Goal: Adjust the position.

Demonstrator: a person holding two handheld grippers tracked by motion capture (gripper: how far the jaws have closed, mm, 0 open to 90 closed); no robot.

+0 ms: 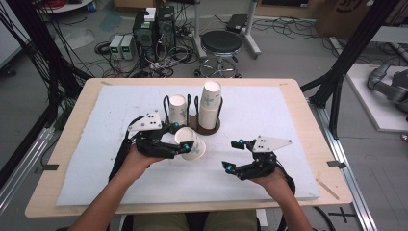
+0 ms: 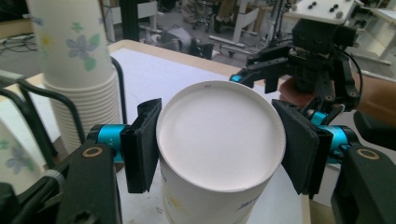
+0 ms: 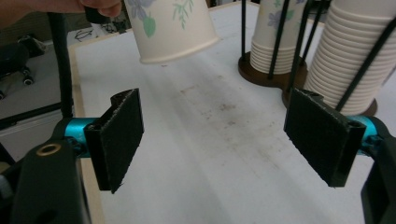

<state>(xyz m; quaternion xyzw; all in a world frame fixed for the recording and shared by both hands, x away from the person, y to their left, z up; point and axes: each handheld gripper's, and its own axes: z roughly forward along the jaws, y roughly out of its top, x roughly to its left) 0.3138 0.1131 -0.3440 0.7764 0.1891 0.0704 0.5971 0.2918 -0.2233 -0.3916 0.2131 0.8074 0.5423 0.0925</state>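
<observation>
Left gripper view, paper cup [image 2: 219, 135] clamped between left tool [image 2: 219, 144] pads

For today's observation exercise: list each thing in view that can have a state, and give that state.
Left gripper: shut on the paper cup.
Paper cup: held off the mat, tilted.
Right gripper: open, nothing between its jaws.
Left cup stack: upright in its wire holder.
Right cup stack: upright in its holder, taller.

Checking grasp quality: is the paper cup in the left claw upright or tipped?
Tipped. The paper cup lies on its side between the left claw pads, bottom facing the right claw.
</observation>
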